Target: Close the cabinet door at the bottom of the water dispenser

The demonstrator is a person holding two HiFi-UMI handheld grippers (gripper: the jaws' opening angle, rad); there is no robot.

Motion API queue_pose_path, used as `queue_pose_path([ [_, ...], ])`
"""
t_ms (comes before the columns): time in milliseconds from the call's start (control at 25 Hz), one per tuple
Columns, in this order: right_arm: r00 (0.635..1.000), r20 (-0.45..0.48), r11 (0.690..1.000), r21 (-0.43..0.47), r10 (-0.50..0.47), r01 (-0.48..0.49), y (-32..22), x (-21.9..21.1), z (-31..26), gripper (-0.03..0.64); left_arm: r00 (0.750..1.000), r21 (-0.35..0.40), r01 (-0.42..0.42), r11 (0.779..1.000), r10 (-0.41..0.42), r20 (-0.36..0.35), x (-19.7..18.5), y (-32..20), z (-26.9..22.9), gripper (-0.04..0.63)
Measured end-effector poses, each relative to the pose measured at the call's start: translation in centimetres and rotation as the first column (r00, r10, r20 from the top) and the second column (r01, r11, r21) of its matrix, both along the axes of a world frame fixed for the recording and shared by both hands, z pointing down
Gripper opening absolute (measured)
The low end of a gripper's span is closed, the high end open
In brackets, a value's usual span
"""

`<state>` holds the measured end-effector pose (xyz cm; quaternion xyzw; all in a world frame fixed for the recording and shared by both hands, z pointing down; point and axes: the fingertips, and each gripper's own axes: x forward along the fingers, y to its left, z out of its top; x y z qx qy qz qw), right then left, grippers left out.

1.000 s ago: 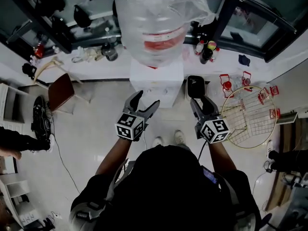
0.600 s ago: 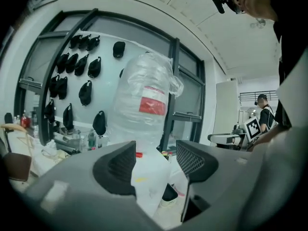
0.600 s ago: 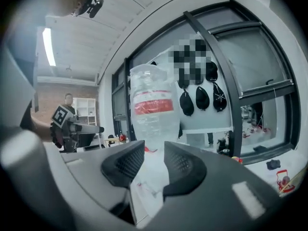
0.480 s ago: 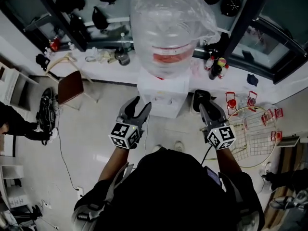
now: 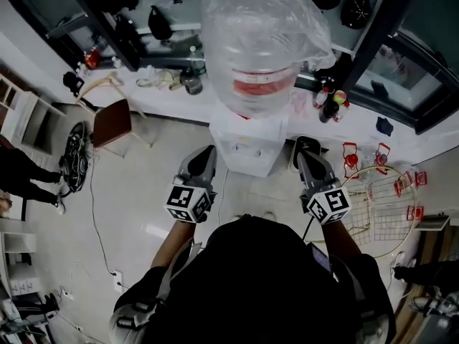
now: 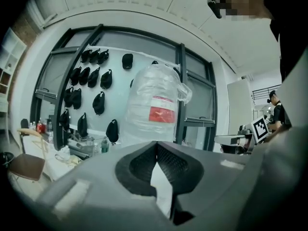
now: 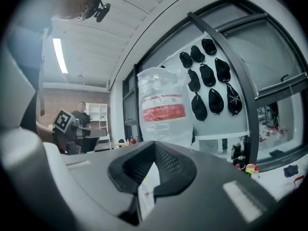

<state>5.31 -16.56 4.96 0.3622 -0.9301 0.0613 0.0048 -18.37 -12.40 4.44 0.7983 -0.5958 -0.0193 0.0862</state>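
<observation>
The white water dispenser (image 5: 247,147) stands right in front of me, carrying a big water bottle (image 5: 262,41) wrapped in clear plastic. From above, its top and the bottle hide the bottom cabinet door. My left gripper (image 5: 206,153) hangs just left of the dispenser body and my right gripper (image 5: 305,146) just right of it. Both are shut with nothing between the jaws. In the left gripper view the jaws (image 6: 156,148) meet below the bottle (image 6: 156,102). The right gripper view shows the same: closed jaws (image 7: 154,148) under the bottle (image 7: 163,109).
A brown chair (image 5: 115,120) and a coil of cables (image 5: 75,160) stand on the floor at the left. A round wire rack (image 5: 380,199) lies at the right. Behind the dispenser a counter (image 5: 165,84) holds bottles. A person (image 5: 21,174) stands at the far left.
Both grippers went from open to shut and rose beside the dispenser. They now point more level. The head view has shifted, so the dispenser sits lower in the picture.
</observation>
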Motion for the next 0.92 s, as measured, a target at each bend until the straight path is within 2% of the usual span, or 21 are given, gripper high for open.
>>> queue_pose_path([
  [360, 0.999, 0.028, 0.999, -0.028, -0.034, 0.035, -0.6, -0.6, 0.5, 0.005, 0.999, -0.019, -0.042, 0.999, 0.042, 0.002, 1.7, -0.8, 1.0, 0.006],
  [640, 0.995, -0.034, 0.995, 0.014, -0.099, 0.099, -0.1, -1.5, 0.4, 0.005, 0.998, -0.023, -0.067, 0.997, 0.067, -0.012, 3.0, -1.6, 1.1, 0.006],
  [920, 0.993, -0.044, 0.994, 0.008, -0.111, 0.112, -0.4, -1.1, 1.2, 0.005, 0.997, -0.026, -0.076, 0.997, 0.076, -0.004, 3.6, -2.4, 1.2, 0.006],
])
